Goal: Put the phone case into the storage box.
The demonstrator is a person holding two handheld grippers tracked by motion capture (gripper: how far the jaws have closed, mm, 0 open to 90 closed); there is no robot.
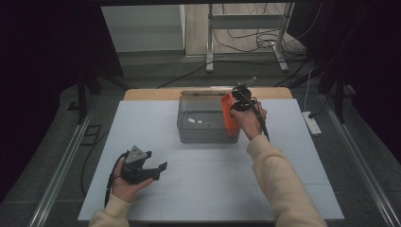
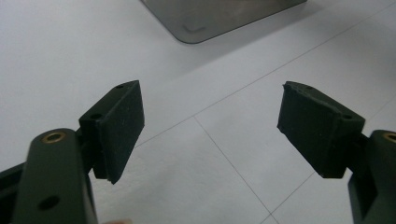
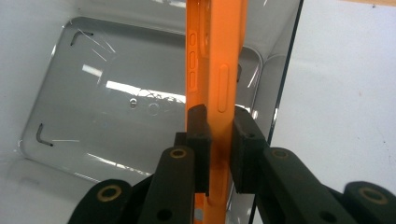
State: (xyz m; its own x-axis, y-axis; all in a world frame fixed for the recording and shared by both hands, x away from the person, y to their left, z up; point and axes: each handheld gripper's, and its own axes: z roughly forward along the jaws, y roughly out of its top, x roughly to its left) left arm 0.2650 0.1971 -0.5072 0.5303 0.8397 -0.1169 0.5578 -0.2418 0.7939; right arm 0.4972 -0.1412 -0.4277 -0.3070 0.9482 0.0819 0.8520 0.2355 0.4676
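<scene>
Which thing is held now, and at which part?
The right tool clamps the orange phone case by its thin side edge, over the clear box. The left tool holds nothing.

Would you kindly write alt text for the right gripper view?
The right gripper, its two black jaws shut, holds a thin orange phone case edge-on over a clear plastic bin. White table lies to the right.

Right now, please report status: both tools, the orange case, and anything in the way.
Right tool shut on orange case, held over clear bin. Left tool open, nothing between its jaws, low over table. Bin's right wall close beside the case.
</scene>
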